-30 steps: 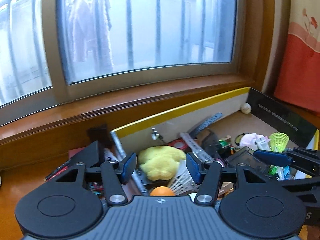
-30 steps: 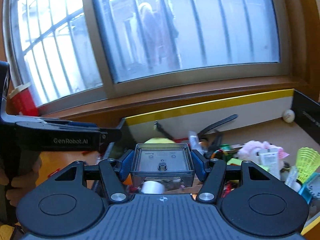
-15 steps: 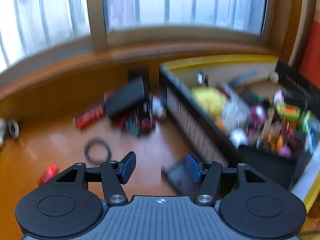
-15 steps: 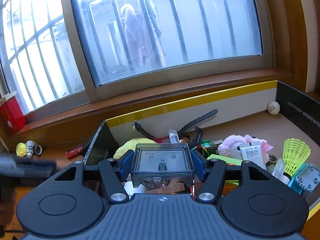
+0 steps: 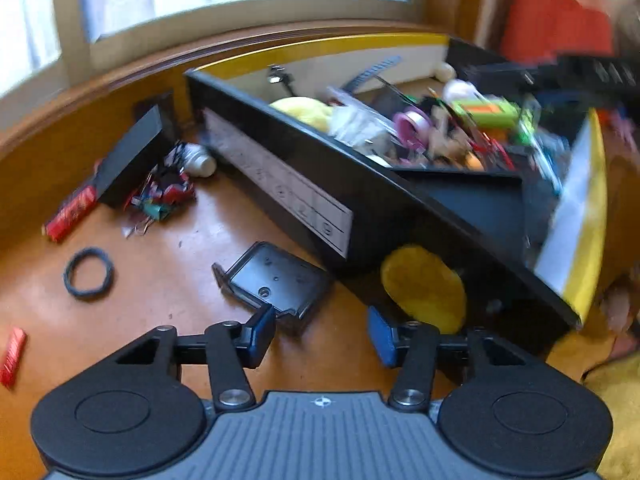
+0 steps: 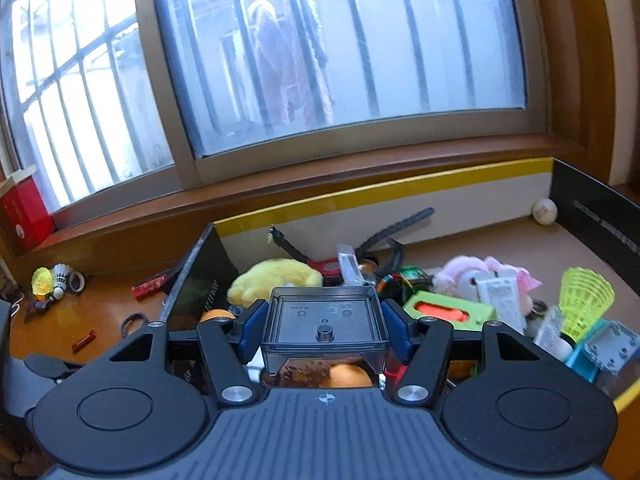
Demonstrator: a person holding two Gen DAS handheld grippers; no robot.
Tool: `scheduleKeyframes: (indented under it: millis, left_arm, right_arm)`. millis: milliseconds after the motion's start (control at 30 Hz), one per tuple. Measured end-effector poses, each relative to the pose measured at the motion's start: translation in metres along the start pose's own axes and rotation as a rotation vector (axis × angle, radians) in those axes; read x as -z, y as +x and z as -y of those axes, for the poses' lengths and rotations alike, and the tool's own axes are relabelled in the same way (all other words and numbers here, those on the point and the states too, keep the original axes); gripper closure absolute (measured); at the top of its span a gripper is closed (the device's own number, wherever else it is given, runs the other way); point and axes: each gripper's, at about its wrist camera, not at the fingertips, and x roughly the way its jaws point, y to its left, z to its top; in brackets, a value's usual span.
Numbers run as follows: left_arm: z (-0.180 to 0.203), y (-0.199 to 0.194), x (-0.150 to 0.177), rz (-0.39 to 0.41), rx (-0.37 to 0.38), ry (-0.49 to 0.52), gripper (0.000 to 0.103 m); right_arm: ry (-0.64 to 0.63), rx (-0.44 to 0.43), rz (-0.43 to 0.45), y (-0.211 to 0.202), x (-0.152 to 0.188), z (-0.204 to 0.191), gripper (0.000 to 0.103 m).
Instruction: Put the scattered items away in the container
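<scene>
Left gripper (image 5: 321, 334), jaws closing on nothing, hangs just short of the flat black plastic tray (image 5: 276, 278) lying ahead and slightly left.

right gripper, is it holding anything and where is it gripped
Yes: the right gripper holds a smoky clear plastic box by its two opposite side walls, over the container. The left gripper, jaws closing, holds nothing.
</scene>
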Motion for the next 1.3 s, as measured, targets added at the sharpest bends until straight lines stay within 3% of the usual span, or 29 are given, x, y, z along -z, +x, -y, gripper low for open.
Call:
scheduleKeyframes:
  millis: [100, 200, 267, 333, 600, 667, 867, 1000, 1167, 1300]
  left_arm:
    - [-0.002, -0.004, 0.006, -0.005, 0.009, 0.044, 0.05]
    - [-0.011, -0.008, 0.004, 0.006, -0.074, 0.066, 0.038]
    - [-0.02, -0.007, 0.001, 0.018, -0.085, 0.066, 0.031]
    - [-0.026, -0.005, -0.005, 0.023, -0.05, 0.082, 0.027]
    - [-0.028, 0.015, -0.006, 0.016, 0.041, 0.164, 0.029]
    - [-0.033, 0.017, -0.006, 0.023, 0.056, 0.146, 0.038]
    - [-0.052, 0.006, -0.009, 0.024, 0.045, 0.063, 0.039]
    - [-0.072, -0.018, -0.017, 0.053, -0.032, -0.071, 0.039]
    - [-0.082, -0.057, -0.042, 0.176, -0.07, -0.157, 0.039]
    - [-0.073, -0.072, -0.076, 0.248, -0.033, -0.192, 0.039]
  right_arm:
    - [0.014, 0.011, 0.003, -0.003, 0.002, 0.003, 0.042]
    - [0.014, 0.016, 0.009, -0.005, 0.003, 0.003, 0.042]
    - [0.018, 0.019, 0.01, -0.006, 0.004, 0.002, 0.042]
    - [0.023, 0.024, 0.007, -0.007, 0.006, 0.0, 0.042]
    - [0.042, 0.083, 0.019, -0.017, 0.011, -0.009, 0.042]
    - [0.051, 0.104, 0.022, -0.019, 0.012, -0.01, 0.042]
    - [0.085, 0.145, 0.027, -0.02, 0.015, -0.016, 0.042]
    - [0.094, 0.151, 0.026, -0.016, 0.015, -0.02, 0.042]
    - [0.089, 0.138, 0.032, -0.01, 0.011, -0.024, 0.042]
    - [0.065, 0.129, 0.063, -0.009, -0.001, -0.024, 0.042]
